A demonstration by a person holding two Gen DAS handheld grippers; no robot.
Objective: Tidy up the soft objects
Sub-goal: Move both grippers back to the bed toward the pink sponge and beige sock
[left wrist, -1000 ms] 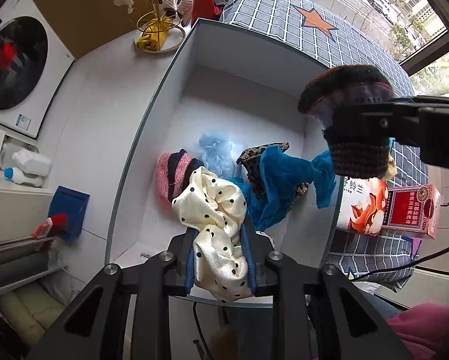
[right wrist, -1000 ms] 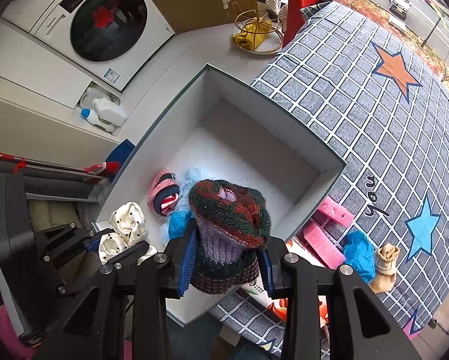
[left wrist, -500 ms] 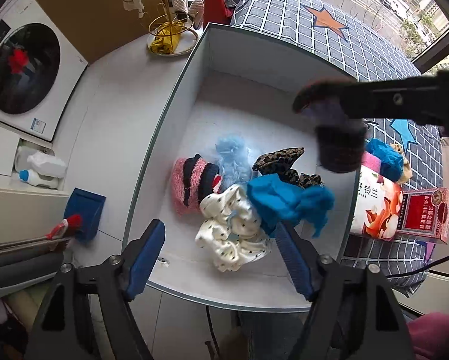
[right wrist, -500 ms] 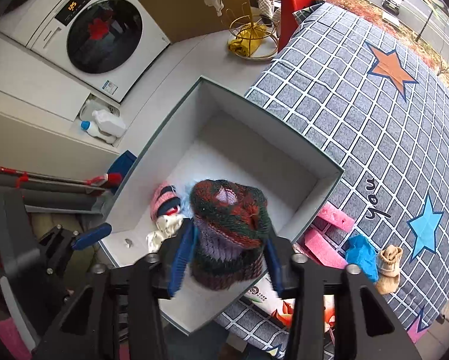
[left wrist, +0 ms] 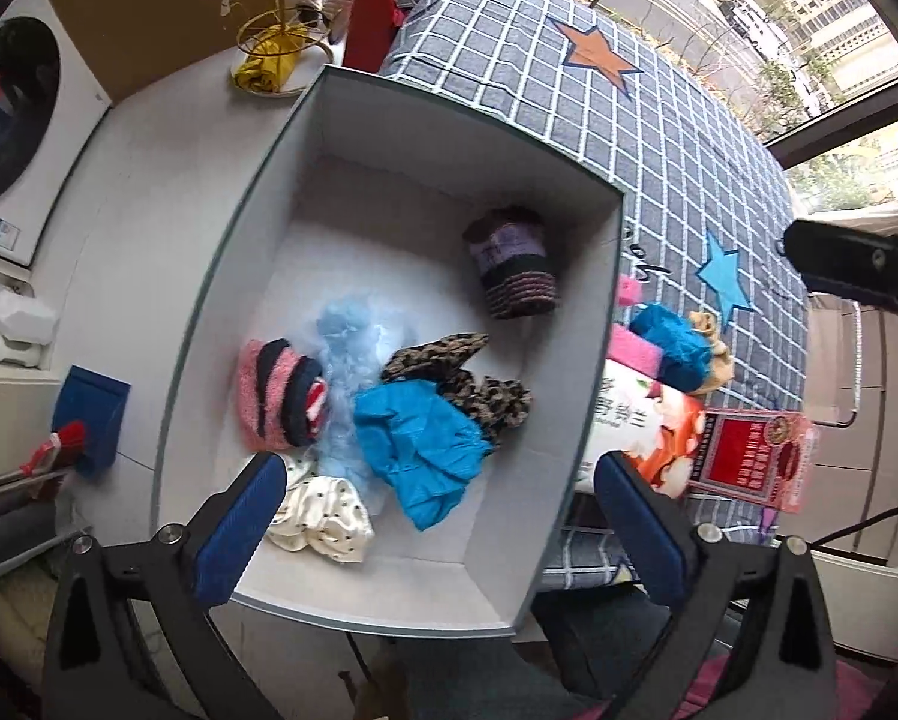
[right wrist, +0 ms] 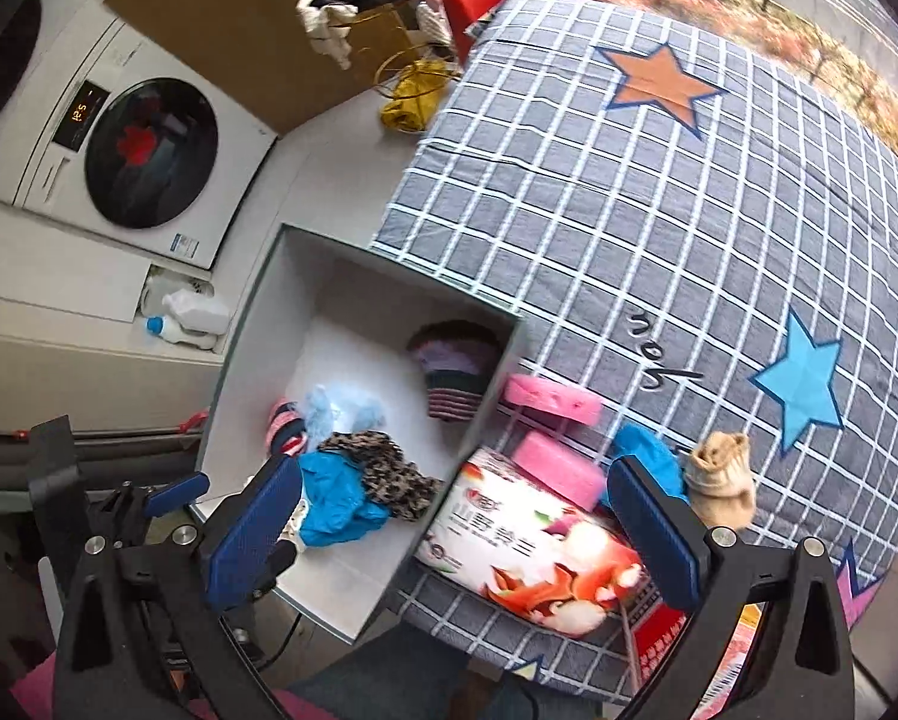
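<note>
Both pairs of fingers, left (left wrist: 437, 531) and right (right wrist: 451, 525), were spreading wide with nothing between them. Knitted hat (left wrist: 511, 264) lay inside the box (left wrist: 592, 360) at its 1 o'clock corner; polka-dot cloth (left wrist: 323, 519) at 7. Pink sponges (right wrist: 553, 402), blue cloth (right wrist: 646, 456) and tan pouch (right wrist: 721, 480) waited on the quilt (right wrist: 658, 210) at 3. Risk, I judged: box wall and carton (right wrist: 544, 558) crowded them, so my fingers might snag. Open room lay toward 1 o'clock.
</note>
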